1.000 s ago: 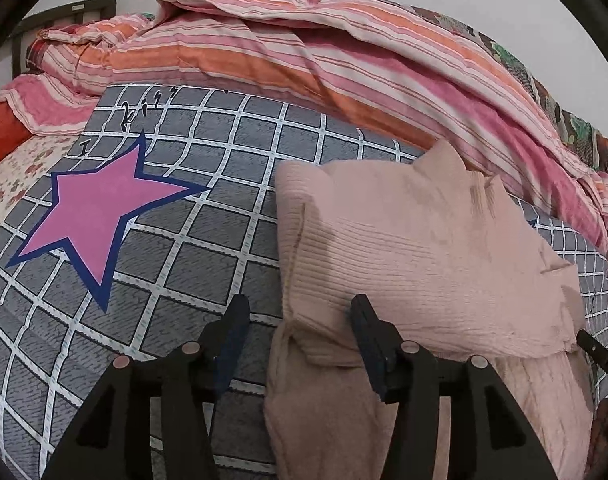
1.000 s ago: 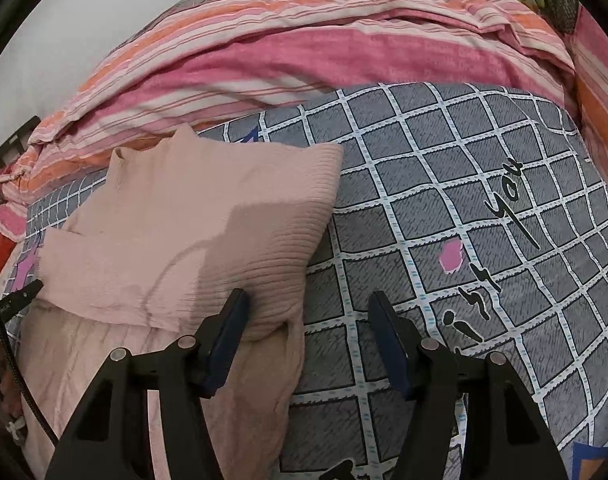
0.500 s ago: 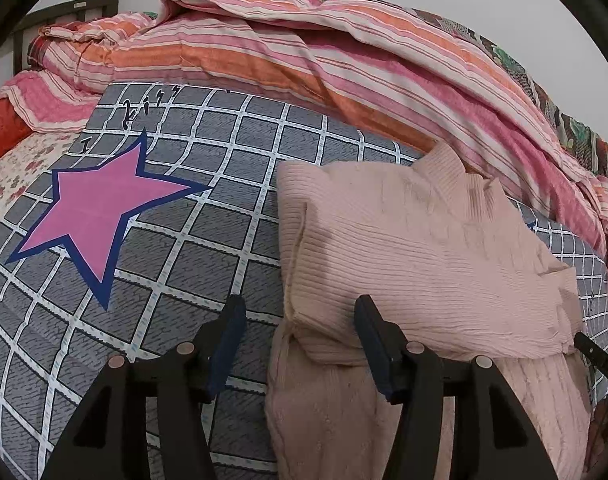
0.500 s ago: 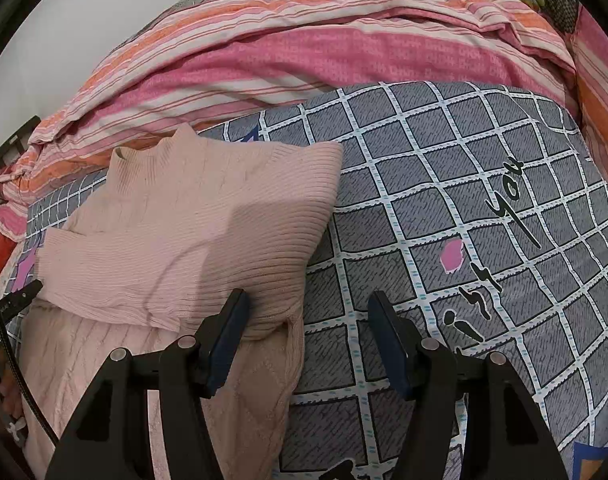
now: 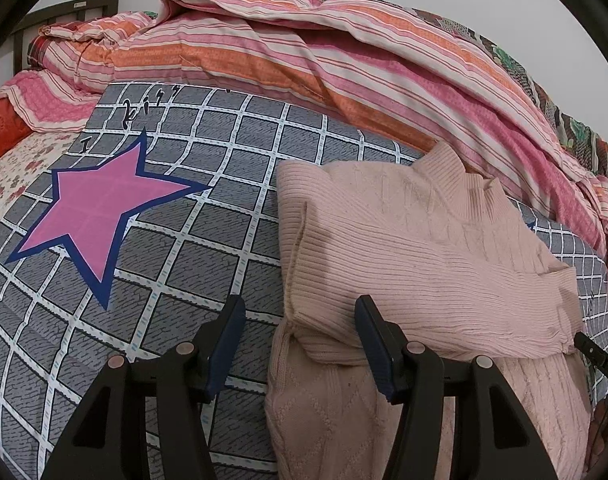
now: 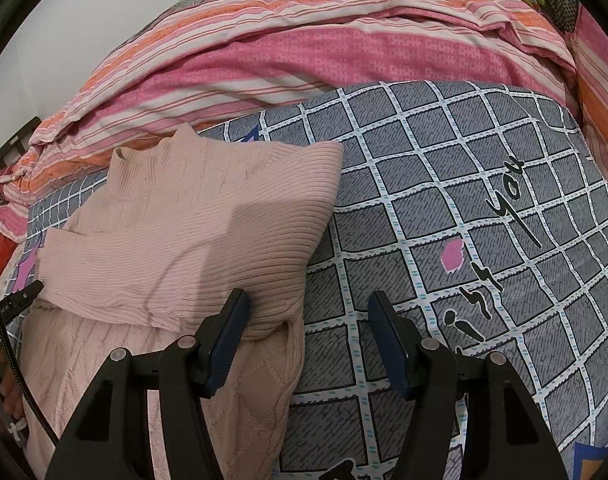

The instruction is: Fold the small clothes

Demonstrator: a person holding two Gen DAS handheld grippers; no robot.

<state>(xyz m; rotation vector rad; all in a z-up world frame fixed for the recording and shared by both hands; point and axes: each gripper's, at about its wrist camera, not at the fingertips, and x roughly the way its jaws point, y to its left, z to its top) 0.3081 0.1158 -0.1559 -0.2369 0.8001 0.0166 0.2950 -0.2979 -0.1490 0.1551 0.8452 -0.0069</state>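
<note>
A pale pink knitted sweater (image 5: 415,248) lies on the grey checked bed cover (image 5: 152,280), its sleeves folded across the chest and its collar pointing away. It also shows in the right wrist view (image 6: 192,240). My left gripper (image 5: 300,344) is open and empty, its jaws straddling the sweater's left folded edge just above the cloth. My right gripper (image 6: 307,340) is open and empty, straddling the sweater's right folded edge. The sweater's lower body (image 6: 144,380) runs toward me under both grippers.
A pink and orange striped duvet (image 5: 304,52) is heaped along the far side of the bed, also in the right wrist view (image 6: 304,52). A pink star print (image 5: 100,216) marks the cover at left. A dark headboard (image 5: 64,12) stands at far left.
Both grippers have pulled back slightly toward me and stayed open. The shadow over the sweater has shifted. The sweater has not moved.
</note>
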